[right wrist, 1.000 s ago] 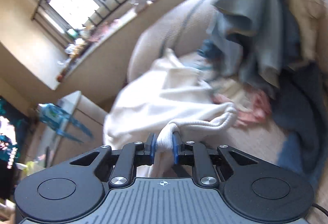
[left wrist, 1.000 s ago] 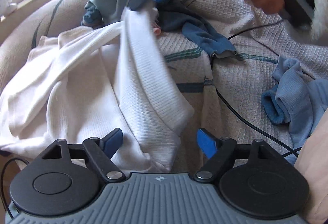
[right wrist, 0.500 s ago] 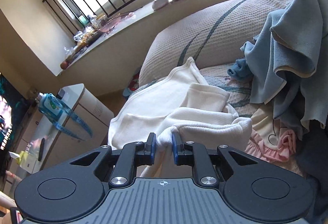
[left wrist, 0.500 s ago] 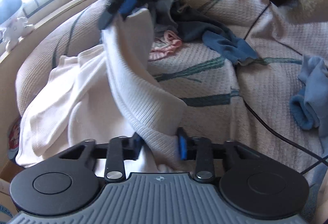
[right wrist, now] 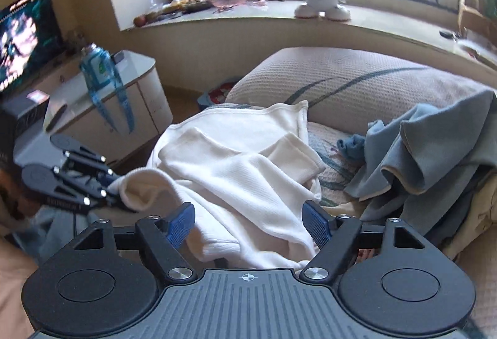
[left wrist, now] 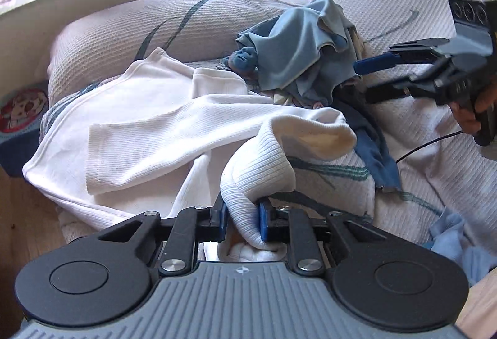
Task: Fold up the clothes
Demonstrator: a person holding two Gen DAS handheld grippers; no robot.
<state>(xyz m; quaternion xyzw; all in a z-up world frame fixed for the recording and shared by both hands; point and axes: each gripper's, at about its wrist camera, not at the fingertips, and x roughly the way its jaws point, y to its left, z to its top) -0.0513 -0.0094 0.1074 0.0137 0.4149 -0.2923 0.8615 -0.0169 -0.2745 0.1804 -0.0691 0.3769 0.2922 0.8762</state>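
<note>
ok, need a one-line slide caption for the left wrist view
Left hand-held gripper closing on a fold of the white top on the bed; right hand-held gripper opening, empty, beside the blue clothes.

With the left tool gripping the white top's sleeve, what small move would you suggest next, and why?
Probably carry the sleeve inward and lay it across the white top. The left tool is closing on the sleeve's bunched cuff end, while the right tool is opening with nothing pressed between its pads, so only the left can move cloth. The body lies mostly spread on the bed.
</note>
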